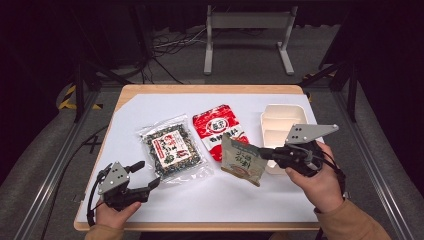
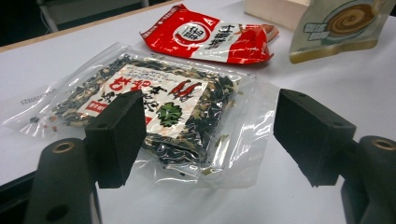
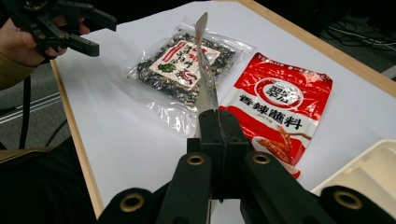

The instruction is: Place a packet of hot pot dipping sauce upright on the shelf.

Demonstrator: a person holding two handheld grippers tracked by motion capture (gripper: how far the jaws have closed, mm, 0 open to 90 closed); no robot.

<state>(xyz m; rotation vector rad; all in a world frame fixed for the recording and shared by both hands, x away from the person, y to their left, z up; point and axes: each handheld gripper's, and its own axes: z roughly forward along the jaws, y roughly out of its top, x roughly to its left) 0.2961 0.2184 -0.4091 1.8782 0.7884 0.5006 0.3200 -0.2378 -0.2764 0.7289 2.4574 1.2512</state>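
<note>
white surface (image 1: 210, 200) on grey floor; right tongs (image 1: 264, 153) at 3 o'clock pinch beige sachet (image 1: 242, 161); left tongs (image 1: 148, 176) at 7 o'clock wide, empty.

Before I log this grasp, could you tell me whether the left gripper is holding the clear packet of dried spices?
No, the left gripper stands open, short of the clear spice packet lying flat on the table.

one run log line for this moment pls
right tool: shut on beige sauce packet, lifted | left tool: open, idle by clear spice bag | red packet: on table | white tray: empty
</note>
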